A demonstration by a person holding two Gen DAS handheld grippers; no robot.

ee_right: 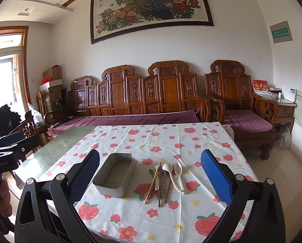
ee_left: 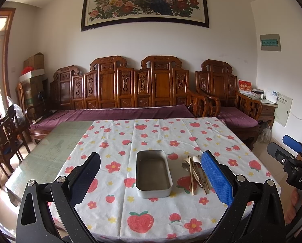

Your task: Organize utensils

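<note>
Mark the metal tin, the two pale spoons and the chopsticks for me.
metal tin (ee_right: 116, 179): right wrist view, bare inner floor.
pale spoons (ee_right: 168, 168): right wrist view, bowl of the left spoon.
chopsticks (ee_right: 153, 182): right wrist view, mid-shaft of the pair.

Metal tin (ee_right: 115, 177): rectangular, rounded corners, open, empty, flat on strawberry-print tablecloth (ee_right: 161, 139). Utensil pile (ee_right: 166, 179) just right of tin, apart from it: two cream spoons, wooden chopsticks, small metal spoon, handles toward camera, overlapping.
</note>
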